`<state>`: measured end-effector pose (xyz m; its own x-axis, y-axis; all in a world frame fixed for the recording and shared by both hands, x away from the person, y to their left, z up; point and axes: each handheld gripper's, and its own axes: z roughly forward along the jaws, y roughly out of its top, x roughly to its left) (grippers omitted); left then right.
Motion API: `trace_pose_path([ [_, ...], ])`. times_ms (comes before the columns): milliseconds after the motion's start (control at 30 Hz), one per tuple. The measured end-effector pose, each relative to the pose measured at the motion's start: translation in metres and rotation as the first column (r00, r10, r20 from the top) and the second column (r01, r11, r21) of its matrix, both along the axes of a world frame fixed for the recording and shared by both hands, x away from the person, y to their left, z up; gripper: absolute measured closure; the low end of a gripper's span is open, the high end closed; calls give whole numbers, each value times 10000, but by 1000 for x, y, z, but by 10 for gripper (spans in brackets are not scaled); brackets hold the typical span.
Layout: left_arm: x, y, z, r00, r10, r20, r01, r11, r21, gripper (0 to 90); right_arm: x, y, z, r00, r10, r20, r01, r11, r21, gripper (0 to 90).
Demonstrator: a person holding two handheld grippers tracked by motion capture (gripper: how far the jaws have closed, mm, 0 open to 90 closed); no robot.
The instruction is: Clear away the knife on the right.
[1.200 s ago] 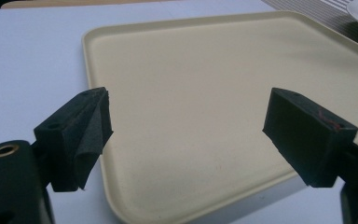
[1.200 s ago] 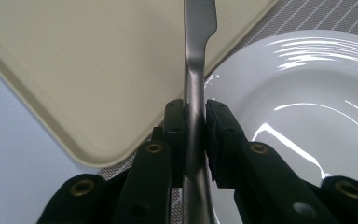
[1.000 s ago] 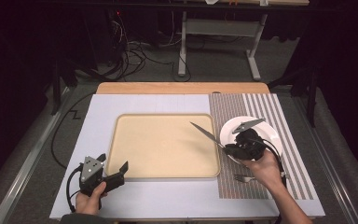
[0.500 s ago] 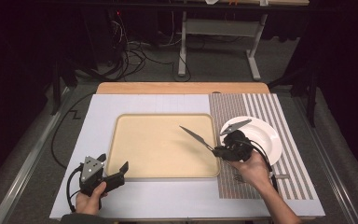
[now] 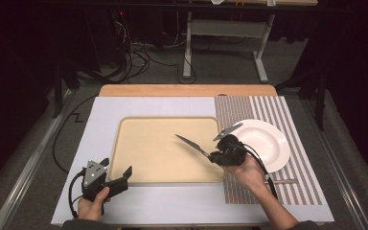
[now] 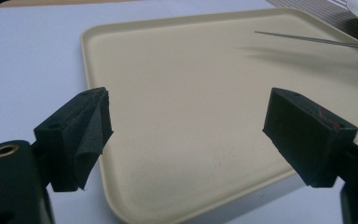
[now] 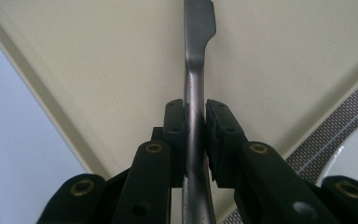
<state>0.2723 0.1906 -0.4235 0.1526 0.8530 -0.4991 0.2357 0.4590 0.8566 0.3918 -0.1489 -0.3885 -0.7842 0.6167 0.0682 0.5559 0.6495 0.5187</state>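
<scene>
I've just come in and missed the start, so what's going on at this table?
A person holds a gripper in each hand. The right gripper is shut on a table knife and holds it over the beige tray, blade pointing toward the tray's middle. Beside that hand sit a white plate on a striped placemat. The left gripper rests near the tray's front left corner, jaws open with nothing between them.

We see a cream tray (image 5: pixel 148 158), a white plate (image 5: pixel 268 143), a grey-and-white striped mat (image 5: pixel 268 108), a silvery knife (image 5: pixel 191 143) and black fingers (image 6: pixel 81 135).
</scene>
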Motion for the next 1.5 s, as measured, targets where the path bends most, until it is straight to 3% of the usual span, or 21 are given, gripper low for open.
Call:
trace_pose_path([
  [700, 0, 0, 0, 10000, -38, -29, 38, 10000, 21, 159, 11, 16, -18, 9994, -1, -345, -10, 9995, -314, 800],
  [1500, 0, -1, 0, 10000, -79, -50, 79, 10000, 13, 159, 11, 22, -22, 9999, 98, -66, -100, 9991, -414, 792],
])
